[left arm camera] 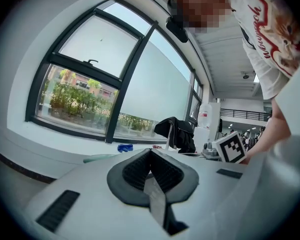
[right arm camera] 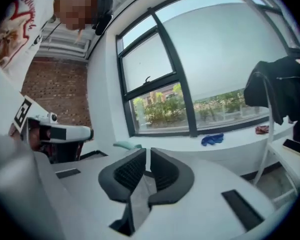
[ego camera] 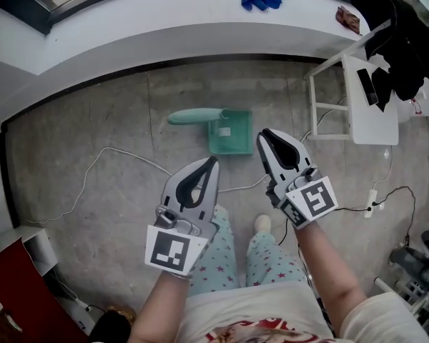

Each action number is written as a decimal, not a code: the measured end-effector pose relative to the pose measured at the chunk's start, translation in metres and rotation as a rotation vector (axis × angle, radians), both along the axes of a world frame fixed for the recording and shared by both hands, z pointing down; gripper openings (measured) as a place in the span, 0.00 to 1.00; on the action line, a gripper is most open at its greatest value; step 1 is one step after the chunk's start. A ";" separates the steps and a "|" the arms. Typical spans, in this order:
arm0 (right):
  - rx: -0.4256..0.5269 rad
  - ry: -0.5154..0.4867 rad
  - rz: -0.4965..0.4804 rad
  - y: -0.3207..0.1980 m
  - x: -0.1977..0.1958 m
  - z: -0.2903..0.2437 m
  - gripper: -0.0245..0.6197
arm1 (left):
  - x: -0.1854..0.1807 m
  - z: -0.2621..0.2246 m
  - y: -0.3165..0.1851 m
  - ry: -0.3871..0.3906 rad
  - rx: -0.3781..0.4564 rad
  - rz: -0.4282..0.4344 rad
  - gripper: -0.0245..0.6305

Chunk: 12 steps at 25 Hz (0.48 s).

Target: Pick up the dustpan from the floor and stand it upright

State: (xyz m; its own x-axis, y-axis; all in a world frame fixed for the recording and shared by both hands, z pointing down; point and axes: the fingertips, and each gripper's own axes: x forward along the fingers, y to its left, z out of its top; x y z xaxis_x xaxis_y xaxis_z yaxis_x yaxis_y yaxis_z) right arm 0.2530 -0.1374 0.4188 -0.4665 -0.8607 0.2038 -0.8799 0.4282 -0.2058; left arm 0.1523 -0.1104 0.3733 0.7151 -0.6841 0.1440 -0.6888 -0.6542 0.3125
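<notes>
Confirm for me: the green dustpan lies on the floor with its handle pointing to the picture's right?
No. The head view shows the dustpan lying on the floor, but its handle points to the picture's left, not right.

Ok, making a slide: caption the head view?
Left gripper and right gripper, empty, above a green dustpan on the floor.

Smooth plastic dustpan (ego camera: 225,131); rough, matt concrete floor (ego camera: 114,120).

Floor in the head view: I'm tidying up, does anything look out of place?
The green dustpan seems to lie flat on the floor, handle pointing left, not upright. A white cable snakes loosely across the floor beside it.
</notes>
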 end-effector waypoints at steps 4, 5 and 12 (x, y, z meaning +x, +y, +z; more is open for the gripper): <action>0.045 -0.072 0.079 0.033 0.024 -0.047 0.09 | 0.019 -0.025 0.026 -0.007 0.055 -0.033 0.04; 0.054 -0.097 0.086 0.043 0.028 -0.061 0.09 | 0.025 -0.033 0.035 -0.012 0.071 -0.043 0.04; 0.174 -0.067 -0.034 0.125 0.067 -0.160 0.09 | 0.079 -0.101 0.116 0.009 0.129 -0.109 0.04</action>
